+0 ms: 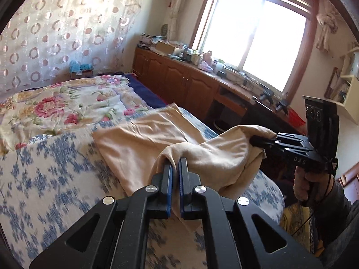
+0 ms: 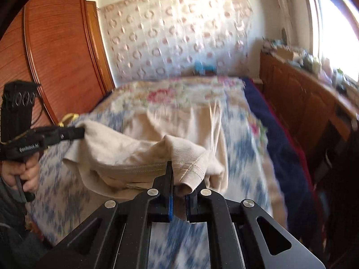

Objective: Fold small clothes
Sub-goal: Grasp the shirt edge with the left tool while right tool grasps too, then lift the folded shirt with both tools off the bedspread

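I'm getting daylight glaring through the blown-out window (image 1: 253, 38), fisheye bending at edges, and motion blur smearing the bed (image 2: 190, 242).

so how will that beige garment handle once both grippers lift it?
Probably floppy: the beige garment sags between the left gripper and right gripper. Likely light, since small pinches raise its edge. Its far part on the bed may drag.

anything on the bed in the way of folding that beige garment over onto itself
Nothing visible is. Both the left gripper and right gripper are already shut on the beige garment, lifting its near edge. The rest of the cloth ahead lies bare on the blue-patterned bedspread.
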Action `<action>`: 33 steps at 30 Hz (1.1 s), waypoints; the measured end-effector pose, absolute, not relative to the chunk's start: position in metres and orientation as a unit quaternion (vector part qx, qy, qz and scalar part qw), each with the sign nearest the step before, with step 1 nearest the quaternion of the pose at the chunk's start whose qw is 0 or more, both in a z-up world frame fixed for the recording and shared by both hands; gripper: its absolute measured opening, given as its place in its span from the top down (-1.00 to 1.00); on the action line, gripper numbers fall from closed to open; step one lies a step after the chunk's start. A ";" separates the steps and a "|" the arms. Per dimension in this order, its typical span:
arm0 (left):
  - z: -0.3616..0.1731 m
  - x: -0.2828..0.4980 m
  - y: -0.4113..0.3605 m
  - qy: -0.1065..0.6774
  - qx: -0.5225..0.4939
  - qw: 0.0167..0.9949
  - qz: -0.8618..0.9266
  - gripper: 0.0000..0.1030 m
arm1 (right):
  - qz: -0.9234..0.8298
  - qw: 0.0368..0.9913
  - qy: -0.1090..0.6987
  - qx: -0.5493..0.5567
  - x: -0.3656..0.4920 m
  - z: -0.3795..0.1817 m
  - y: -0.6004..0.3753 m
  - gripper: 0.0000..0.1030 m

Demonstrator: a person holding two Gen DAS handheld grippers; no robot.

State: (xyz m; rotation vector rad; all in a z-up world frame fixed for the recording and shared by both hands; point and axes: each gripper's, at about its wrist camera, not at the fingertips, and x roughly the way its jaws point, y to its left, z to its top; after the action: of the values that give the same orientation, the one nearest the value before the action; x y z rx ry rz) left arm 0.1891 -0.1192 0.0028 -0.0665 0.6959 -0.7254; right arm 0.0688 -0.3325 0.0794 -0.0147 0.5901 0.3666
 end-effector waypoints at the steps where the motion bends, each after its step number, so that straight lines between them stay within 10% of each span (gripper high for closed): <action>1: 0.003 0.202 -0.119 0.336 -0.032 0.878 -0.338 0.89 | 0.185 0.940 0.287 -0.013 0.086 0.085 -0.332 0.86; 17: -0.025 0.306 -0.103 0.373 -0.043 0.897 -0.235 0.87 | 0.240 0.912 0.332 -0.019 0.267 0.068 -0.311 0.86; 20: -0.027 0.303 -0.102 0.370 -0.037 0.897 -0.241 -0.02 | 0.226 0.916 0.332 -0.026 0.270 0.067 -0.314 0.58; 23: -0.034 0.295 -0.104 0.377 -0.026 0.892 -0.249 -0.46 | 0.211 0.922 0.324 -0.022 0.263 0.074 -0.319 0.26; 33: -0.064 0.259 -0.109 0.417 0.041 0.863 -0.283 -0.47 | 0.211 0.921 0.319 -0.073 0.203 0.068 -0.326 -0.15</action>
State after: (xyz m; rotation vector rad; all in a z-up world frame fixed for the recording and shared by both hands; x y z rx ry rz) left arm 0.2585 -0.1093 -0.0640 0.0860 0.8738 -0.5935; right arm 0.2032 -0.3264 0.0680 -0.1492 0.6558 0.4334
